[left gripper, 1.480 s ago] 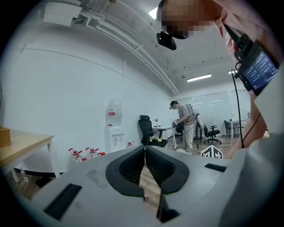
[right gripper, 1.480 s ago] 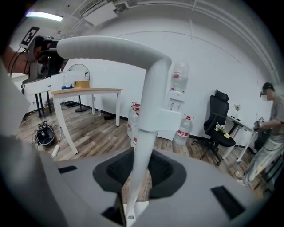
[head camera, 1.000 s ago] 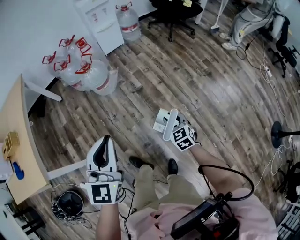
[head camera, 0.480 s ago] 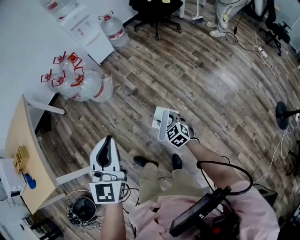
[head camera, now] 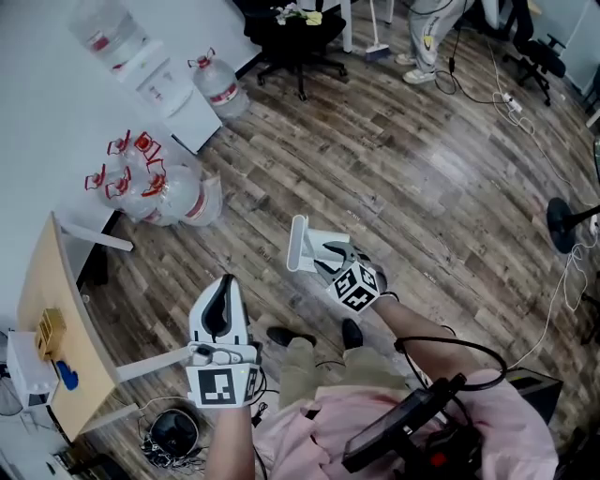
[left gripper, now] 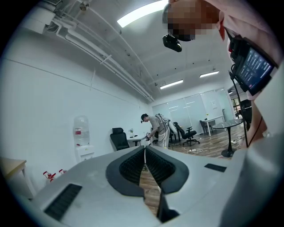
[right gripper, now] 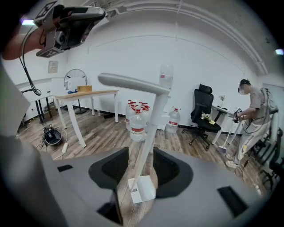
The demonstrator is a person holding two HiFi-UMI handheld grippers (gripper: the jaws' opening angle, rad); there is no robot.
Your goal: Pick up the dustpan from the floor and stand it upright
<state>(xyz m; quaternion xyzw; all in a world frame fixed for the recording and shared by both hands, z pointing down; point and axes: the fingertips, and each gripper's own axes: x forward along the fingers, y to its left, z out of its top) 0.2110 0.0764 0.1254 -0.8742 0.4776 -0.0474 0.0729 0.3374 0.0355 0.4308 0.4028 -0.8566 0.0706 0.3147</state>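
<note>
The white dustpan (head camera: 319,246) stands upright on the wood floor, its long handle (head camera: 297,244) rising toward the camera. In the right gripper view the thin handle (right gripper: 148,128) rises from the pan (right gripper: 142,188) with a bent grip on top. It shows in the gap between the jaws but lies beyond them, touching neither. My right gripper (head camera: 331,253) is open, just right of the dustpan. My left gripper (head camera: 222,286) hovers lower left over the floor, shut with nothing in it. In its own view the left gripper (left gripper: 145,153) has its pads pressed together.
Several water bottles (head camera: 155,183) and a dispenser (head camera: 150,66) stand by the left wall. A wooden desk (head camera: 47,319) runs along the left edge. A black chair (head camera: 295,28) and a person (head camera: 431,28) are at the back. A stand base (head camera: 562,230) and cables lie right.
The dustpan handle was right against the right gripper one second ago. Now the dustpan stands by itself a little to the gripper's left. The left gripper has barely moved.
</note>
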